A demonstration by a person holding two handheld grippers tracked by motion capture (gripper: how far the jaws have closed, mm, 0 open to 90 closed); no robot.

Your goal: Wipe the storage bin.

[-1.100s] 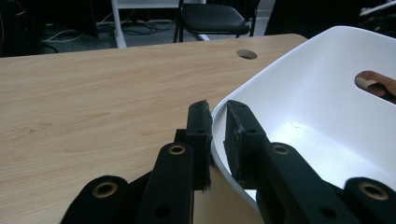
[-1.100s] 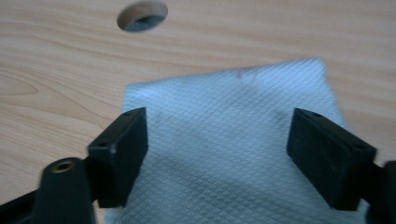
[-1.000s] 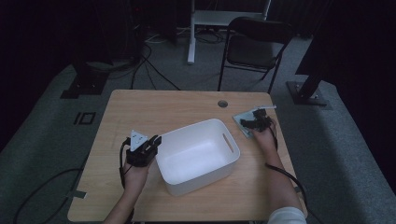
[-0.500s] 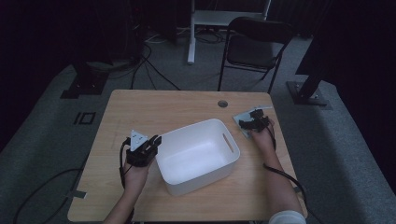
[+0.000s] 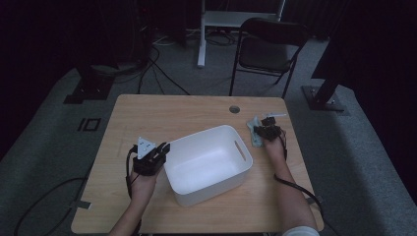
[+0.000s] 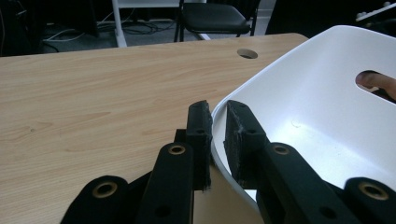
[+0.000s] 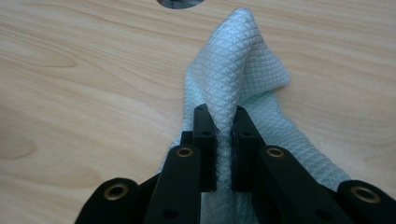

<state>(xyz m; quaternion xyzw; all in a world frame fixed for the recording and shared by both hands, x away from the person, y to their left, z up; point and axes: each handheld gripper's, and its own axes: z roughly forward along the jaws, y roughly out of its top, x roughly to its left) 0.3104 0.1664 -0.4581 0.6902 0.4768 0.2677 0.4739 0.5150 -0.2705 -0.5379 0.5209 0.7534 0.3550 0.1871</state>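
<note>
One cloth [image 7: 243, 74], pale blue waffle weave, lies on the table [image 5: 162, 113] near its far right corner, just right of the tub [image 5: 209, 164] and apart from it. Right gripper [image 7: 224, 126] has just been closing its jaws and now pinches a raised fold of the cloth between the pads; the fold stands up in a peak past the fingertips, the rest lies flat on the wood. In the high view the right gripper [image 5: 268, 130] sits on top of the cloth [image 5: 255, 138]. One tub: white plastic, rectangular, nothing inside, centre of table, turned slightly off square, with a slot handle visible in its right wall. Left gripper [image 6: 217, 119] clamps the tub's left rim [image 6: 219, 105], one jaw outside, one inside, gap narrow, pads on the wall. In the high view the left gripper [image 5: 150, 157] is at the tub's left side. A fingertip [image 6: 376, 83] shows through the slot in the left gripper view. One round grommet hole [image 5: 234, 109] in the tabletop, near the far edge. One folding chair [image 5: 268, 49] stands behind the table.
</note>
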